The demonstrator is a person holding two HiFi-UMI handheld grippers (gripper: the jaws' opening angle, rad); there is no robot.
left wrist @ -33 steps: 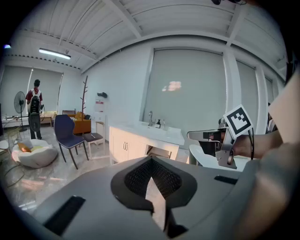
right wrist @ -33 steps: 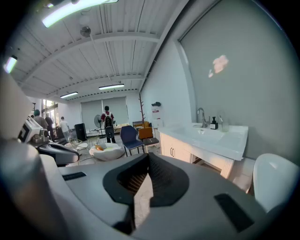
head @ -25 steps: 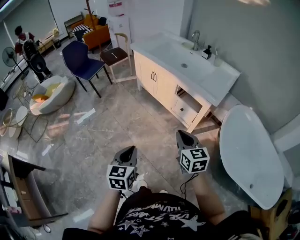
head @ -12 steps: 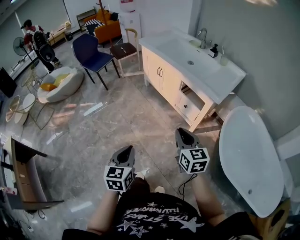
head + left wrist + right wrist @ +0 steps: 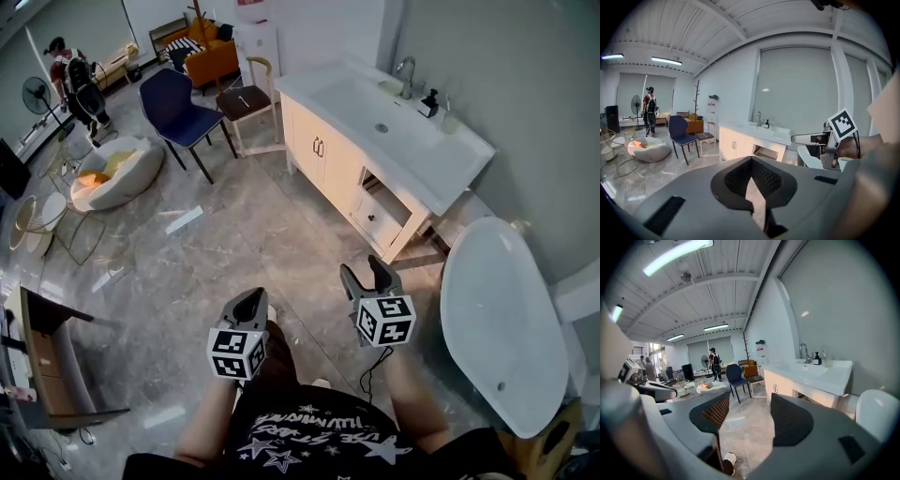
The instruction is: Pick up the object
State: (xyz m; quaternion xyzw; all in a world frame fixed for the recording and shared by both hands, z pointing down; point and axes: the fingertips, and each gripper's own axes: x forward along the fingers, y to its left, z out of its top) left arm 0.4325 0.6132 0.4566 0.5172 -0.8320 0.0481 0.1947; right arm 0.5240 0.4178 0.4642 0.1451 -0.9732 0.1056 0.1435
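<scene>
I stand on a grey marble floor and hold both grippers low in front of my body, pointing away from me. My left gripper [image 5: 249,302] [image 5: 751,161] is shut, its pads together with nothing between them. My right gripper [image 5: 364,269] [image 5: 750,404] is opening; its jaws stand wide apart and only floor shows between them. Neither gripper touches anything. A white vanity [image 5: 323,155] [image 5: 820,376] with a basin, a tap and a dark soap bottle [image 5: 429,103] stands ahead. I cannot tell which thing the task means.
A white bathtub [image 5: 497,309] lies at my right, and a vanity drawer [image 5: 380,214] hangs open. Further off are a blue chair [image 5: 178,112], a wooden chair [image 5: 244,101], a white beanbag [image 5: 108,173], a wire side table [image 5: 42,230] and a person [image 5: 80,84].
The right gripper's jaws, shut in both earlier frames, now stand wide apart. The left gripper stays shut. Both hands have hardly moved.
</scene>
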